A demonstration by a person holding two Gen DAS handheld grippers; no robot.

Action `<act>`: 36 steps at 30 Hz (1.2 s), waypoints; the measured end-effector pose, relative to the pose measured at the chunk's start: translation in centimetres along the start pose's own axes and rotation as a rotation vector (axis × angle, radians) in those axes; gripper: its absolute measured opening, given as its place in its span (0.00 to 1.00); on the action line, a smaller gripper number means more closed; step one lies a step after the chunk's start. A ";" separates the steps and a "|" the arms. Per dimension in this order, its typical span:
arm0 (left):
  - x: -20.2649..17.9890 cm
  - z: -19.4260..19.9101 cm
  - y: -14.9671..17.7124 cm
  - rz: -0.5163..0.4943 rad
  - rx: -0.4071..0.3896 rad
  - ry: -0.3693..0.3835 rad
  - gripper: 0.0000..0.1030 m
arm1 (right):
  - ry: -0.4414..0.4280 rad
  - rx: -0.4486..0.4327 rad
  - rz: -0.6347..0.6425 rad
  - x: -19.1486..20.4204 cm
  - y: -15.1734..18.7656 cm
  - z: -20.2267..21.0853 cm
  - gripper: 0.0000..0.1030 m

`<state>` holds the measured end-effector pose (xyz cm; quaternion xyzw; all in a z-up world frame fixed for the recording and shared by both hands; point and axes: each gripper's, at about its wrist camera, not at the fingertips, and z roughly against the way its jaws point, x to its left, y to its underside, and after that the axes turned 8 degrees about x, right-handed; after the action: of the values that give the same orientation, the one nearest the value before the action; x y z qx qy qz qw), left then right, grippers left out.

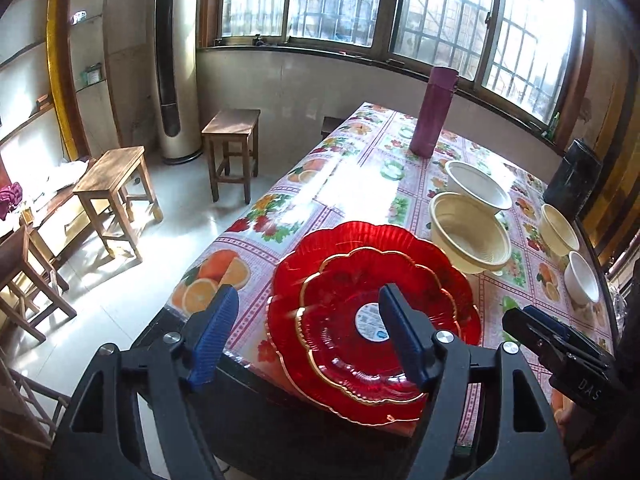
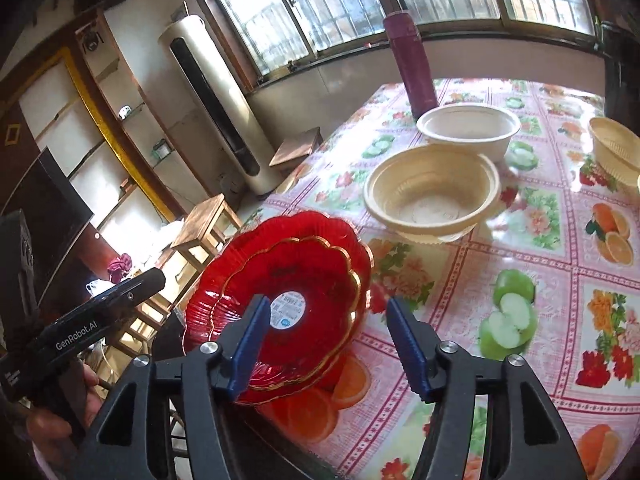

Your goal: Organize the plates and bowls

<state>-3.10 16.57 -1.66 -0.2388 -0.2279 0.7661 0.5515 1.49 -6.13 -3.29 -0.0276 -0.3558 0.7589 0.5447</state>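
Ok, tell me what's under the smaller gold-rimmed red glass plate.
The smaller gold-rimmed red plate rests on a larger scalloped red glass plate, stacked at the fruit-print tablecloth's near edge. Whether anything lies beneath the stack is hidden by the plates.

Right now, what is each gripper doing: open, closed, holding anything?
Left gripper: open, holding nothing, over the red plates.
Right gripper: open, holding nothing.

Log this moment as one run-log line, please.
left gripper: open, empty | right gripper: open, empty | red plates: stacked at table edge | bowls: unstacked
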 end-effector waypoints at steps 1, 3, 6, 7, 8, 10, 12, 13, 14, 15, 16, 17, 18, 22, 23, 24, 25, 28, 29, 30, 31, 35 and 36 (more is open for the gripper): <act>-0.7 0.0 -0.1 -0.012 -0.003 0.004 0.71 | 0.002 -0.034 -0.005 -0.7 0.2 0.8 0.69; -2.2 0.0 0.0 -0.043 -0.006 0.007 0.71 | 0.011 -0.096 -0.032 -2.5 0.4 2.2 0.76; -5.1 -0.2 0.2 -0.111 -0.005 0.002 0.71 | 0.045 -0.168 -0.083 -5.0 0.7 3.9 0.81; -6.2 -0.2 0.3 -0.136 -0.007 -0.007 0.71 | 0.059 -0.187 -0.100 -5.8 0.7 4.4 0.81; -7.1 -0.2 0.3 -0.163 -0.010 -0.017 0.71 | 0.074 -0.201 -0.116 -6.5 0.7 4.8 0.82; -8.8 0.0 0.5 -0.210 -0.018 -0.032 0.71 | 0.092 -0.222 -0.140 -7.8 0.7 5.7 0.82; -10.1 0.2 0.6 -0.242 -0.037 -0.047 0.71 | 0.100 -0.237 -0.157 -8.9 0.8 6.4 0.82; -10.7 0.3 0.6 -0.256 -0.041 -0.048 0.71 | 0.108 -0.245 -0.165 -9.4 0.9 6.7 0.82; -11.2 0.4 0.7 -0.267 -0.043 -0.047 0.71 | 0.116 -0.253 -0.169 -9.8 1.1 7.0 0.82; -11.6 0.4 0.8 -0.275 -0.045 -0.045 0.71 | 0.121 -0.261 -0.171 -10.2 1.2 7.2 0.82; -12.1 0.5 0.8 -0.281 -0.046 -0.043 0.71 | 0.125 -0.270 -0.173 -10.6 1.3 7.6 0.82; -12.6 0.5 0.8 -0.287 -0.046 -0.042 0.71 | 0.128 -0.279 -0.176 -11.0 1.5 7.9 0.83; -13.0 0.5 0.8 -0.294 -0.045 -0.040 0.71 | 0.131 -0.286 -0.180 -11.4 1.7 8.1 0.83; -14.4 0.5 0.9 -0.318 -0.046 -0.045 0.71 | 0.128 -0.310 -0.201 -12.9 2.4 8.8 0.83; -14.7 0.5 0.9 -0.323 -0.045 -0.044 0.71 | 0.130 -0.314 -0.205 -13.2 2.5 8.9 0.83; -15.0 0.5 1.0 -0.326 -0.044 -0.044 0.71 | 0.131 -0.318 -0.207 -13.4 2.5 8.9 0.83; -15.4 0.5 1.1 -0.329 -0.043 -0.045 0.71 | 0.131 -0.321 -0.208 -13.7 2.6 9.0 0.83; -16.3 0.2 1.2 -0.342 -0.035 -0.049 0.71 | 0.131 -0.336 -0.201 -14.2 2.7 9.1 0.84; -16.5 0.1 1.1 -0.347 -0.031 -0.050 0.71 | 0.127 -0.345 -0.200 -14.4 2.8 9.1 0.84; -16.8 -0.1 1.2 -0.351 -0.028 -0.052 0.71 | 0.122 -0.352 -0.201 -14.6 2.9 9.1 0.85; -17.0 -0.2 1.2 -0.355 -0.025 -0.054 0.71 | 0.119 -0.356 -0.204 -14.8 3.0 9.1 0.85; -18.0 -1.0 1.3 -0.369 -0.009 -0.061 0.71 | 0.108 -0.370 -0.218 -15.6 3.1 8.9 0.85; -18.2 -1.1 1.3 -0.372 -0.006 -0.060 0.71 | 0.112 -0.373 -0.225 -15.8 3.1 8.9 0.85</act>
<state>1.67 -1.04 -1.27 -0.1711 -0.2867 0.6572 0.6758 1.55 -24.51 -3.87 -0.1300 -0.4601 0.6117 0.6303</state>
